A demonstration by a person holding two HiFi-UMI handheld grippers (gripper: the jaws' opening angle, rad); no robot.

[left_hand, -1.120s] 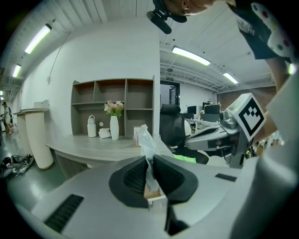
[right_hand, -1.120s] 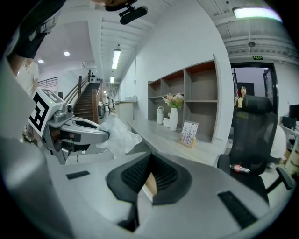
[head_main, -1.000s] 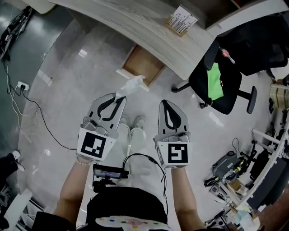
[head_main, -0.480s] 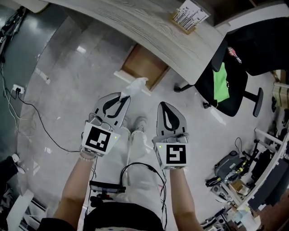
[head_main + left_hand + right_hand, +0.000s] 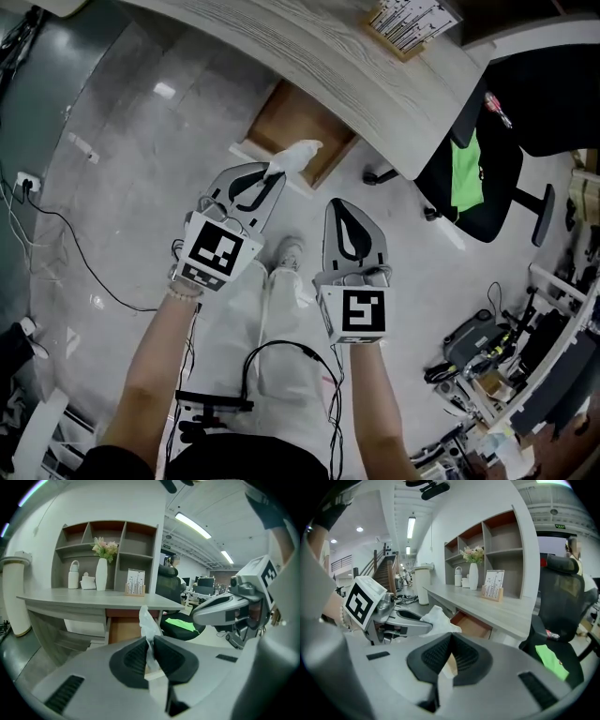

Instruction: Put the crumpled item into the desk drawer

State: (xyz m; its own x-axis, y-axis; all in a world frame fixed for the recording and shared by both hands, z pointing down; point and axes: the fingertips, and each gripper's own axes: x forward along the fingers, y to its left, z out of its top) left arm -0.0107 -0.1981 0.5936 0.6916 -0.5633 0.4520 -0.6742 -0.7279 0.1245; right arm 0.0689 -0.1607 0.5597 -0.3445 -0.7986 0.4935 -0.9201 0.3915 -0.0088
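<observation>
Left gripper (image 5: 272, 174), jaws pinching a crumpled white paper wad (image 5: 302, 155), close to the front edge of the open brown wooden desk drawer (image 5: 298, 120). Right gripper (image 5: 340, 202) beside it, jaws pressed together, empty. Print on the wooden stand of white cards (image 5: 412, 21) is too small to read.

Open-plan office. Long wood-grain bench (image 5: 309, 47) with a pull-out drawer (image 5: 295, 127), black swivel chair (image 5: 553, 94) at its right end, cubby shelf unit (image 5: 108, 541) on top, ceiling strip lights (image 5: 192, 525), monitors (image 5: 205, 581) far back.
</observation>
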